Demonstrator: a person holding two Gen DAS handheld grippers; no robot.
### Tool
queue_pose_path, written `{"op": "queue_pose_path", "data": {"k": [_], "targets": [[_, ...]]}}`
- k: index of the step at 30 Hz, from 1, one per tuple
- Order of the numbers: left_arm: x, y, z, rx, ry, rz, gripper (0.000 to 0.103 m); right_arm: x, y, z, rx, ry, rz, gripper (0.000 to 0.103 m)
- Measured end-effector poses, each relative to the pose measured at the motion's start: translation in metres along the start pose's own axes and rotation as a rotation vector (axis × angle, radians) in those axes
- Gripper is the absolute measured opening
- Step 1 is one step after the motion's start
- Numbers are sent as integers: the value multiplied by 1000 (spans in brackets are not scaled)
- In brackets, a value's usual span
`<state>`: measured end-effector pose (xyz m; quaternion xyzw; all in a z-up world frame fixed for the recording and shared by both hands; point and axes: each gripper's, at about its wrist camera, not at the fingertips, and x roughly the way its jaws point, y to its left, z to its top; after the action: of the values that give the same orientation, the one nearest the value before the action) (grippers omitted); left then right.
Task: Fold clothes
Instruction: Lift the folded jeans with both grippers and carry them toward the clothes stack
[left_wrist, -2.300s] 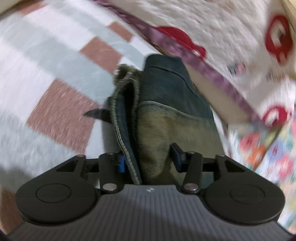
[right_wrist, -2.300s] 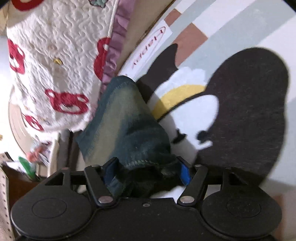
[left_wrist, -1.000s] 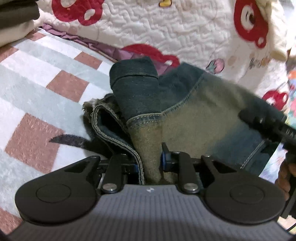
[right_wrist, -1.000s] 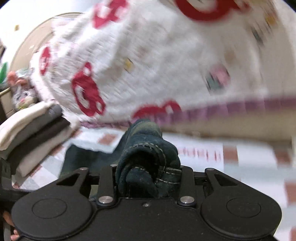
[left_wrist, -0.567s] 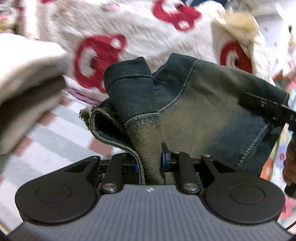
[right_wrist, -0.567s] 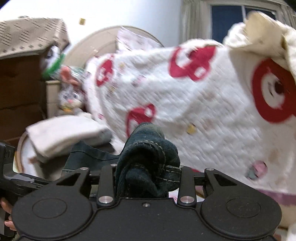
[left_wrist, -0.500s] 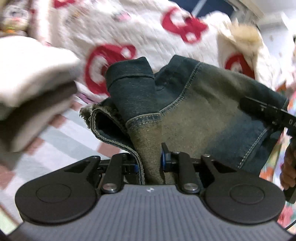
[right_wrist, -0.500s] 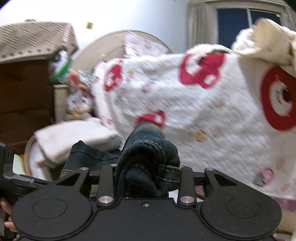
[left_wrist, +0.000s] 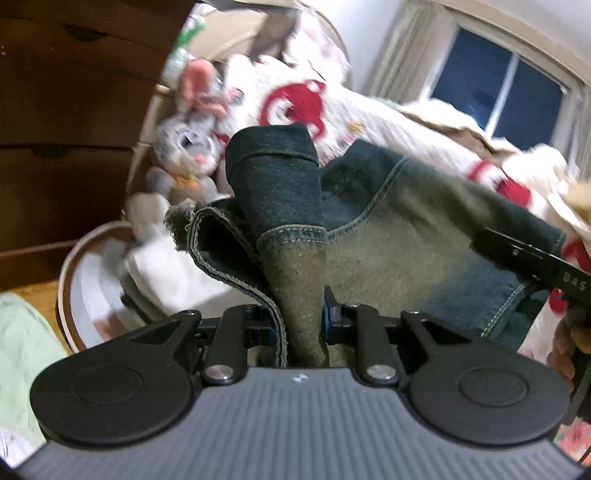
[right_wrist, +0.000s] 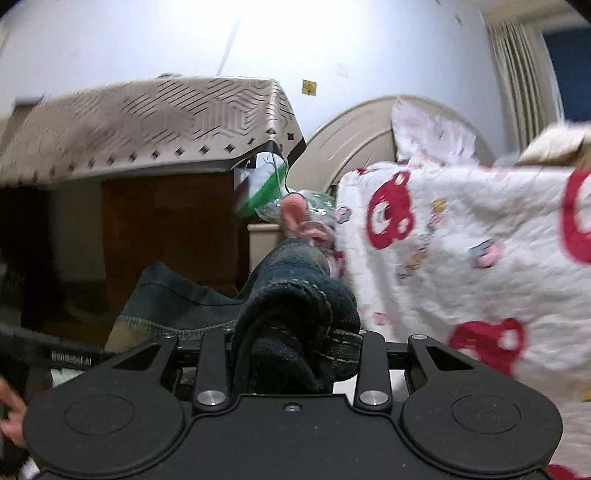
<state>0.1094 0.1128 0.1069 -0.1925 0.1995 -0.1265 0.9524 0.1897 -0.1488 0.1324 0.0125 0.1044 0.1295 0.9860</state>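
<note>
Folded dark blue jeans (left_wrist: 388, 236) with a faded olive patch hang in the air between both grippers. My left gripper (left_wrist: 301, 325) is shut on one bunched end of the jeans. My right gripper (right_wrist: 295, 347) is shut on the other thick, rolled end of the jeans (right_wrist: 295, 306). The right gripper also shows at the right edge of the left wrist view (left_wrist: 532, 262), clamped on the denim. The fingertips of both grippers are hidden by the cloth.
A white quilt with red bears (right_wrist: 480, 251) lies on the bed at the right. A grey plush rabbit (left_wrist: 188, 147) sits by a dark wooden dresser (left_wrist: 74, 110). A round stool with folded light clothes (left_wrist: 147, 266) is at lower left. A window (left_wrist: 498, 99) is behind.
Both grippers have lifted the jeans off the checked mat and swung them up and left, toward the dresser and stool. The grip on the jeans has not changed.
</note>
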Motion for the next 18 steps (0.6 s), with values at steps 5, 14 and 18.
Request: {"op": "queue_pose_path", "data": {"k": [5, 14, 18], "targets": [[58, 17, 53, 31, -37, 88, 19, 106, -76, 16, 257, 39, 181, 39], [204, 74, 22, -79, 173, 160, 24, 221, -176, -111, 707, 143, 105, 56], [197, 87, 20, -195, 158, 92, 29, 222, -184, -134, 720, 151, 80, 64]]}}
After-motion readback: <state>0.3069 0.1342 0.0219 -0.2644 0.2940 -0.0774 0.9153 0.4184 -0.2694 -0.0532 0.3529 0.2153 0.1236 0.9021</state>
